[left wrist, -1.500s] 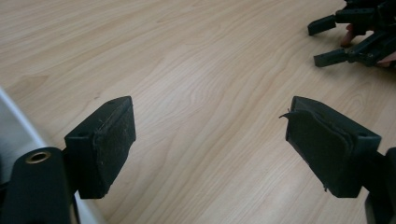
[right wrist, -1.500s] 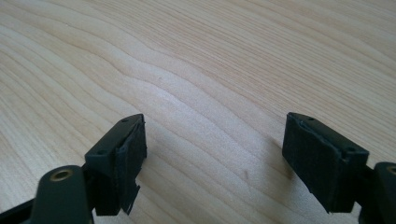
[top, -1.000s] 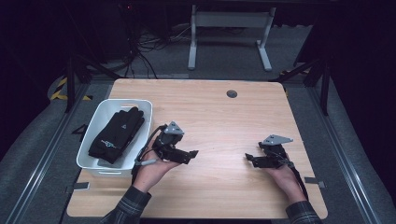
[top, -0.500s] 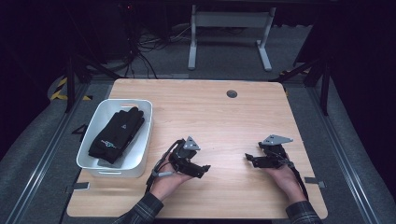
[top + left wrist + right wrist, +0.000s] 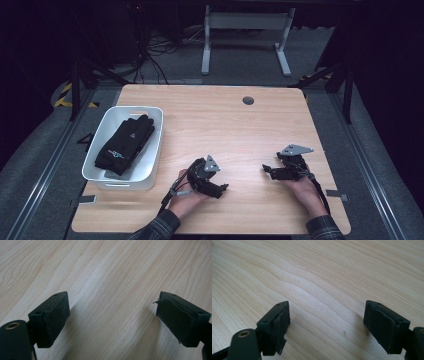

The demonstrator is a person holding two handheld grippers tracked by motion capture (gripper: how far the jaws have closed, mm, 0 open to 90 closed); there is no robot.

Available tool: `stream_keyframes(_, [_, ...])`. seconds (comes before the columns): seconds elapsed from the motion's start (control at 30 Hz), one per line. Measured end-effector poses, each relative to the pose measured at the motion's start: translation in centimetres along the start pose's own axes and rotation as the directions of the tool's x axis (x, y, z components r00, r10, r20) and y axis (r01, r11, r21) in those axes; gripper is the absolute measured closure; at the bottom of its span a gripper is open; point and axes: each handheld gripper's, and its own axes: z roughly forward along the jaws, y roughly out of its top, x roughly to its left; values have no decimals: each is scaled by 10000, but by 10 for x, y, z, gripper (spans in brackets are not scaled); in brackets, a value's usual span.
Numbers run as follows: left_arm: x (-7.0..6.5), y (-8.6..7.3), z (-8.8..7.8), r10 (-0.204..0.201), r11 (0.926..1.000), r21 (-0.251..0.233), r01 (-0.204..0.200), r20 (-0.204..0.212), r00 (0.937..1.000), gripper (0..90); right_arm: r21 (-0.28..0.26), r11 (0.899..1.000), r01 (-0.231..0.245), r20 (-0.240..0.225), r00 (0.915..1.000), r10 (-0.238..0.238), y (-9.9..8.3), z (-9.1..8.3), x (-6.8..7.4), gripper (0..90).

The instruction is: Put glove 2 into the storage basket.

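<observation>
My left gripper (image 5: 220,189) rests low over the wooden table (image 5: 225,125) near its front edge, held by a hand with a plaid sleeve. Its jaws have just been opening and stand wide, with bare wood between the pads (image 5: 58,315). My right gripper (image 5: 267,170) lies at the front right and points left. It is open too, with nothing between its fingers (image 5: 384,325). A pair of black gloves (image 5: 125,142) lies in a white tub (image 5: 155,150) at the table's left, apart from both grippers.
A round cable hole (image 5: 248,100) sits near the table's far edge. Metal rails run along both sides of the table, and a desk frame (image 5: 245,35) stands on the floor behind it.
My left gripper has moved right, away from the tub, and has come down toward the front edge of the table. The right gripper has kept still.
</observation>
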Motion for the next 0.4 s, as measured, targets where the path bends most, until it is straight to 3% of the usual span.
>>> stream_keyframes(0.4, [-1,0,1,47,10000,37,-47,32,10000,89,-3,10000,-2,8,10000,2,0,0,0,223])
